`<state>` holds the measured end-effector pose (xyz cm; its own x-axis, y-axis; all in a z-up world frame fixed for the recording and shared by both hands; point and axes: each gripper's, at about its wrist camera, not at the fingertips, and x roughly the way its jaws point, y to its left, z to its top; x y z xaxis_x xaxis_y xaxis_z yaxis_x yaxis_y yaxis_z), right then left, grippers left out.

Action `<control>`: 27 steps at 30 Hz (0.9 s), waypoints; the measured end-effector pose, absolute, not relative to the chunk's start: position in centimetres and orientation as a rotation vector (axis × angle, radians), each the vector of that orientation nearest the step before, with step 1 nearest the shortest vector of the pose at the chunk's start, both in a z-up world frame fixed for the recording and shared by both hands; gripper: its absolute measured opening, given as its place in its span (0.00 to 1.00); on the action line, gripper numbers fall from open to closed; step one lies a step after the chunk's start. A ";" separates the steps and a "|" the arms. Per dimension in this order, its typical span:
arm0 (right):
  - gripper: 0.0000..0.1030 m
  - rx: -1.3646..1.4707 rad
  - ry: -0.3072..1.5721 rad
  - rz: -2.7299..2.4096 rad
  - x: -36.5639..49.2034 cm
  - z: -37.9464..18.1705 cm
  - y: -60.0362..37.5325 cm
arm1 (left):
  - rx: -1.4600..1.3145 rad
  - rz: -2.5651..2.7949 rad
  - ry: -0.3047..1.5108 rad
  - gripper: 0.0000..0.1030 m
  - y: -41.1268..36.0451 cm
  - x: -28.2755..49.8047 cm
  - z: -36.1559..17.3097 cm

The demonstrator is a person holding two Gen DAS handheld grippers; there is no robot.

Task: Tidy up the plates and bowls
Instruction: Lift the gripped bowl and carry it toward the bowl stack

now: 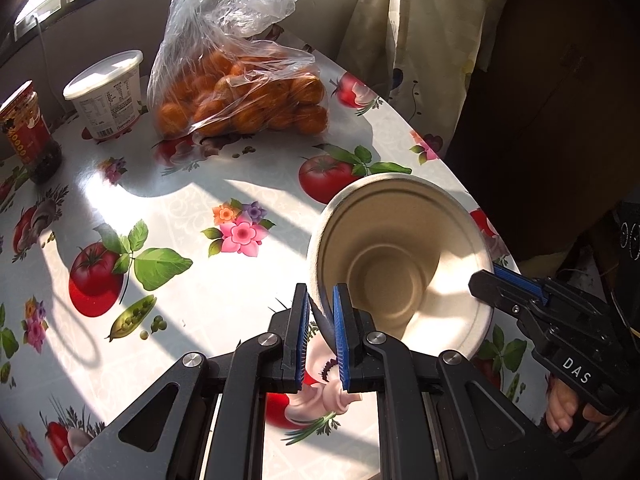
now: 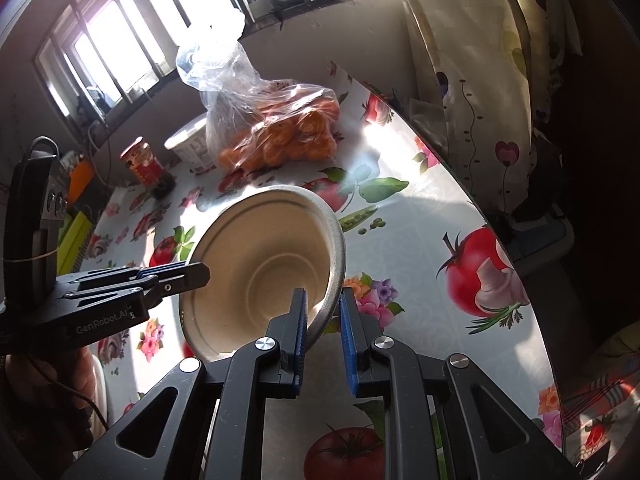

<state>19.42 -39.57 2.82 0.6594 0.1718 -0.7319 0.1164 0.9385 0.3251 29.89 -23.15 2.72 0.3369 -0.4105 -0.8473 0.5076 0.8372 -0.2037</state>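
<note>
Both grippers' fingers (image 1: 342, 332) (image 2: 300, 320) clamp one empty bowl's (image 1: 400, 256) rim; bag (image 1: 240, 92) holds oranges.

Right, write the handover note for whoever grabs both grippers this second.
Left gripper: fingers either side of the paper bowl's rim, apparently clamped on it.
Right gripper: on the opposite rim of the same bowl, which looks nested in a grey outer bowl; the gap is wider, so the grip is unconfirmed.
The bowl is tilted, lifted off the floral table, near its right edge.
Also there: bag of oranges, white tub, red jar at the back.
Done: bowl picked up. Left: set it down in place; no plates or stacking spot in view.
</note>
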 end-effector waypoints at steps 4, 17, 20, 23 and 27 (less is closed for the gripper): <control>0.15 0.362 0.847 0.033 19.0 3.2 -39.3 | 0.106 -0.598 1.063 0.12 -22.9 29.4 3.2; 0.15 0.350 0.816 0.043 16.7 4.9 -38.5 | 0.101 -0.603 1.035 0.12 -22.1 27.1 5.0; 0.15 0.351 0.809 0.047 16.0 5.2 -38.2 | 0.100 -0.601 1.031 0.12 -21.9 26.4 5.4; 0.15 0.350 0.804 0.049 15.3 5.4 -38.0 | 0.097 -0.600 1.026 0.12 -21.6 25.5 5.6; 0.15 0.354 0.797 0.055 14.3 5.7 -37.6 | 0.089 -0.597 1.022 0.12 -21.1 24.5 5.9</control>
